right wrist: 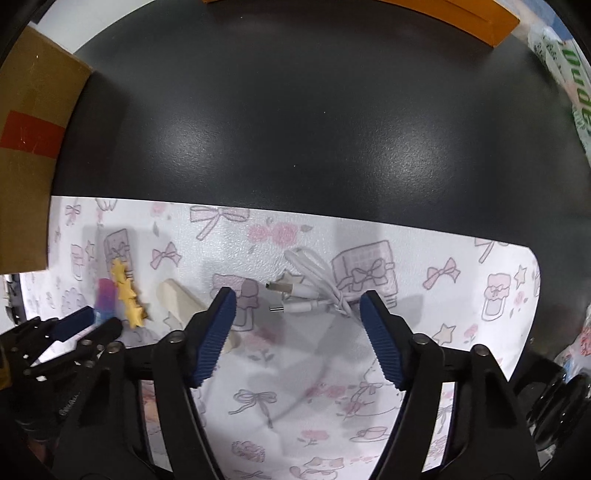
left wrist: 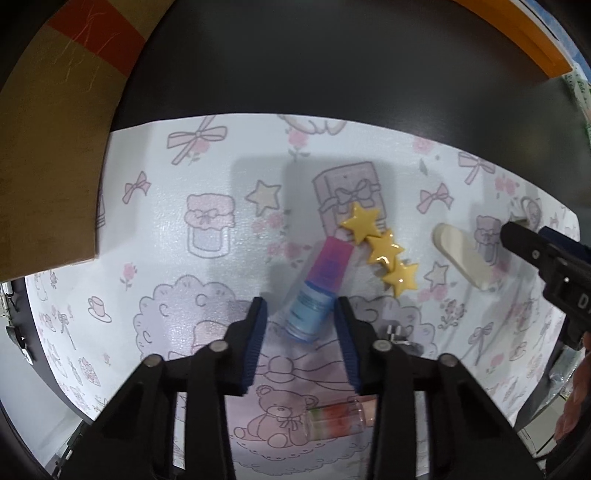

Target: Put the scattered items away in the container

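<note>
A small bottle (left wrist: pixel 314 295) with a blue body and a pink cap lies on the patterned mat (left wrist: pixel 166 184). My left gripper (left wrist: pixel 301 302) points down over it, jaws either side of the blue body. The right pad is at its side; a gap shows at the left pad. A bundled white USB cable (right wrist: pixel 317 291) lies between the open fingers of my right gripper (right wrist: pixel 298 294), apart from both pads. The brown cardboard box (left wrist: pixel 48 147) with red tape stands at the far left.
A yellow three-star hair clip (left wrist: pixel 380 247) lies just right of the bottle, and a beige flat stick (left wrist: pixel 461 254) beyond it. A clear vial (left wrist: pixel 332 421) lies under the left gripper. An orange edge (right wrist: pixel 461 18) borders the black table (right wrist: pixel 295 129).
</note>
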`<state>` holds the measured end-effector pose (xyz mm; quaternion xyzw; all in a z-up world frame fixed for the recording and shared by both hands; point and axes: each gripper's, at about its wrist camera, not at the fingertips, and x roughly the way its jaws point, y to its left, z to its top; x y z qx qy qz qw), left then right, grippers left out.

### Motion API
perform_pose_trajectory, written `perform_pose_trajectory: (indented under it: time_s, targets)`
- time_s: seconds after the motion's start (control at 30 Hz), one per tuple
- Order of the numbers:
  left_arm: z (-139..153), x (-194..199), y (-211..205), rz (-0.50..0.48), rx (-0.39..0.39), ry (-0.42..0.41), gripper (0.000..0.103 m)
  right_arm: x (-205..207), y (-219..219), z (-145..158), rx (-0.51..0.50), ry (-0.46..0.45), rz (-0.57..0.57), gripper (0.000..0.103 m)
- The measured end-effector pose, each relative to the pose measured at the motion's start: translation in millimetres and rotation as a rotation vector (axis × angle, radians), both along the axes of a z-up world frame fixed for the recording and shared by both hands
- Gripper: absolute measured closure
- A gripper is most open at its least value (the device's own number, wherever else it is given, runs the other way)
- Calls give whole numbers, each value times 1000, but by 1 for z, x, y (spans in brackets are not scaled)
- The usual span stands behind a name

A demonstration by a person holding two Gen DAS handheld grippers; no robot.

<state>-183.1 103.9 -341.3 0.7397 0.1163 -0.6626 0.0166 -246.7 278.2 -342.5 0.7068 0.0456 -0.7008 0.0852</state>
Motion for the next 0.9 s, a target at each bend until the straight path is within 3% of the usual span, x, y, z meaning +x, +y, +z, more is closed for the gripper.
perform_pose_trajectory:
  time_s: [0.07, 0.1, 0.13, 0.27, 0.37, 0.53, 0.57, 0.9]
  targets:
    - [0, 1, -2, 0, 0, 1, 74, 1, -1, 0, 18, 8, 2, 37]
    - [1, 1, -3, -1, 0, 2, 77, 1, -1, 1, 41, 18, 4, 48]
    - [1, 1, -4, -1, 1, 3, 82, 2, 0, 2, 61, 25, 7, 51]
    - [1, 2, -8, 2, 18, 2, 84, 1, 5, 4, 23, 24, -7, 52]
    - [0, 2, -13, 17, 39, 0, 84, -1, 8, 8, -11, 20, -22, 65]
    - [1, 4, -14, 21, 62, 2, 84, -1, 11, 12, -37, 9, -46, 69]
    - [2, 4, -14, 18, 65, 3, 84, -1, 11, 13, -43, 10, -51, 82]
    - [17, 6, -21, 14, 77, 38, 84, 4, 10, 27, -60, 20, -86, 83]
